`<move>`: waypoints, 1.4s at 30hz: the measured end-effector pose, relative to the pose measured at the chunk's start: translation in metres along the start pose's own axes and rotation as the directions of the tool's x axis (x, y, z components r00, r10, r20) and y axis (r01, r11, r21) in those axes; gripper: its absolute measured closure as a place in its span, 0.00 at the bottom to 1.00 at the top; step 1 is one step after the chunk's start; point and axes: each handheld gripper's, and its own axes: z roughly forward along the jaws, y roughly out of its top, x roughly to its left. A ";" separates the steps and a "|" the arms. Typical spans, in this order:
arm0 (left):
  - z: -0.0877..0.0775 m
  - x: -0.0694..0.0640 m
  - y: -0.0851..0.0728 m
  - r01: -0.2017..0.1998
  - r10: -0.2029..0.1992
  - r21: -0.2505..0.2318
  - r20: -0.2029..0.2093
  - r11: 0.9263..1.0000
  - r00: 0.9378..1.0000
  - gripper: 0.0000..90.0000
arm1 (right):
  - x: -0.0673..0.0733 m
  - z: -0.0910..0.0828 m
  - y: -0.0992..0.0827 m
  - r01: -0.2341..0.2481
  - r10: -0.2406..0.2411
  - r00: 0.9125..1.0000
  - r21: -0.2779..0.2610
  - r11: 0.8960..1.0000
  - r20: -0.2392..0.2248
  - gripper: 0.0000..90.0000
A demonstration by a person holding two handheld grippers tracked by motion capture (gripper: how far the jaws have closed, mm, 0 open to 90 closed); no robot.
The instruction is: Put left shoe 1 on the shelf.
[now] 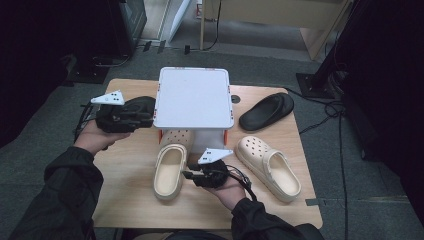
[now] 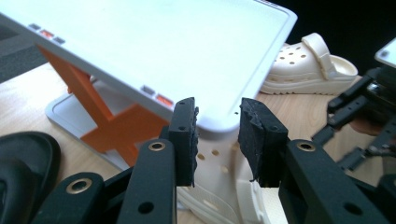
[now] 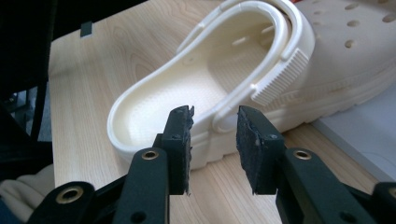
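1. My right tool [image 1: 192, 176], jaws apart with nothing between them, sits just beside the heel of the cream clog [image 3: 210, 98] I'm going for.
2. My left tool [image 1: 142, 116], jaws apart and empty too, hangs at the left edge of the white rack [image 1: 194, 97].
3. That clog lies on the bench [image 1: 125, 170], toe tucked under the rack's top shelf.
4. Second cream clog [image 1: 267, 167] lies right of it; one black slipper [image 1: 266, 111] is beyond, another [image 2: 21, 163] near the left tool.
5. My read: nothing shelved yet, top bare, all shoes left to place.
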 end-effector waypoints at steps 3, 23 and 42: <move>0.006 0.002 0.005 -0.002 0.002 -0.014 0.007 1.000 1.000 0.76 | 0.000 0.003 0.002 0.000 0.001 1.000 -0.012 1.000 0.014 0.65; 0.025 0.006 0.010 -0.030 0.030 0.030 0.010 0.999 1.000 0.81 | -0.022 0.016 0.010 -0.027 0.035 0.994 -0.082 0.996 0.104 0.69; 0.025 0.005 0.010 -0.033 0.033 0.035 0.011 0.999 0.999 0.84 | -0.028 0.019 0.016 -0.006 0.026 0.987 -0.125 0.992 0.158 0.71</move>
